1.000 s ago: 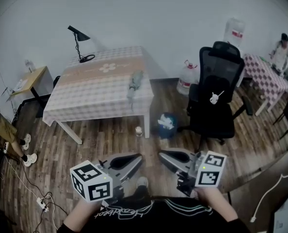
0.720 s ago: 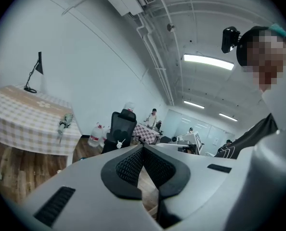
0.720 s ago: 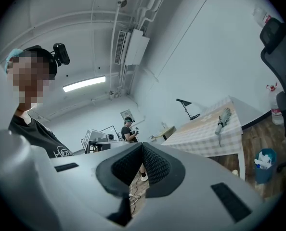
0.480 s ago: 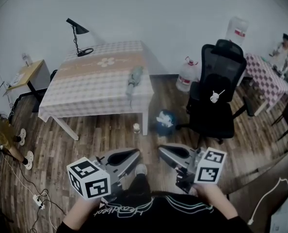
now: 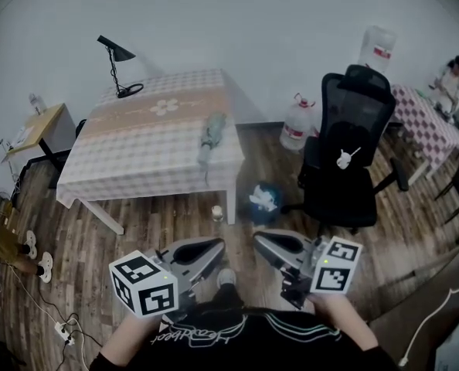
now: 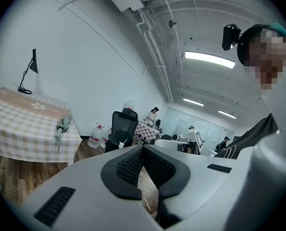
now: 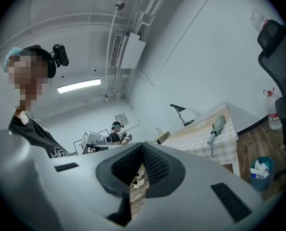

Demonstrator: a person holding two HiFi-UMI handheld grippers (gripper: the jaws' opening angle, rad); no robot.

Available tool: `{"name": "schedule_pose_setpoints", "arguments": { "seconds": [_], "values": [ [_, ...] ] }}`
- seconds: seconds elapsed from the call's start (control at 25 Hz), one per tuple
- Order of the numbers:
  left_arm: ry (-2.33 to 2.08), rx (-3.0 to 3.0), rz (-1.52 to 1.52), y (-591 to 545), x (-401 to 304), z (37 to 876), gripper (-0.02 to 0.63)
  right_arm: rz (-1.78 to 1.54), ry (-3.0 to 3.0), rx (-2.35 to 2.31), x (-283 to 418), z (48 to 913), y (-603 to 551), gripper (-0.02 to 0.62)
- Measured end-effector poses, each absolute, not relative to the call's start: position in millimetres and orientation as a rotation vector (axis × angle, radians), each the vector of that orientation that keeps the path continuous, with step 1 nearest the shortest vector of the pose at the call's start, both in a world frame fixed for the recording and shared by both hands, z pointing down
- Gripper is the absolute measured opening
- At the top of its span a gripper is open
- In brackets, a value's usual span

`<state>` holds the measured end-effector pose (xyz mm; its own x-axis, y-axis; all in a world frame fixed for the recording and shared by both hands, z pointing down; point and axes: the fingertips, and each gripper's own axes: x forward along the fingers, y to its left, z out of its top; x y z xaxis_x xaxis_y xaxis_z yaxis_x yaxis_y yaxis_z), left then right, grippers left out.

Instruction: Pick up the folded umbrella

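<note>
The person stood a few steps back from the worktop (image 5: pixel 129 157), a claw in each hand held low in front of the body, well apart from anything on it. The left claw (image 5: pixel 215 247) had its jaws pressed together with nothing between them; its own view showed the ribbed pads (image 6: pixel 133 165) meeting at the tip, bare floor visible through the gap below. The right claw (image 5: pixel 262 246) was the same, jaws together and empty, tips touching. The two claws pointed roughly toward the worktop, side by side and close to one another.

The folded umbrella (image 5: pixel 208 136) lay on the checked cloth near the worktop's right edge, lengthwise, its strap hanging over the front edge. From the left claw's camera it showed at the worktop's near corner (image 6: pixel 62 126); from the right claw's camera it lay along the cloth's edge (image 7: pixel 216 127). A black desk lamp (image 5: pixel 113 64) stood at the far left corner. On the floor by the worktop's front right leg sat a blue bin (image 5: pixel 264 199), and to the right stood a black office chair (image 5: pixel 351 153) with a water jug (image 5: pixel 295 126) behind it.
</note>
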<state>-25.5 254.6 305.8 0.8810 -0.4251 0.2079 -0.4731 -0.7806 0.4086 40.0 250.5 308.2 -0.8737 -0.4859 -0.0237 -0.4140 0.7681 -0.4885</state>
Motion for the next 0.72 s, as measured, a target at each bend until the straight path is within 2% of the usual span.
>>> {"name": "schedule_pose_setpoints", "arguments": {
  "seconds": [0.72],
  "values": [
    [-0.592, 2.506, 0.134, 52, -43, 320, -0.002, -0.859, 2.801, -0.793, 23, 324, 59, 0.012]
  ]
}}
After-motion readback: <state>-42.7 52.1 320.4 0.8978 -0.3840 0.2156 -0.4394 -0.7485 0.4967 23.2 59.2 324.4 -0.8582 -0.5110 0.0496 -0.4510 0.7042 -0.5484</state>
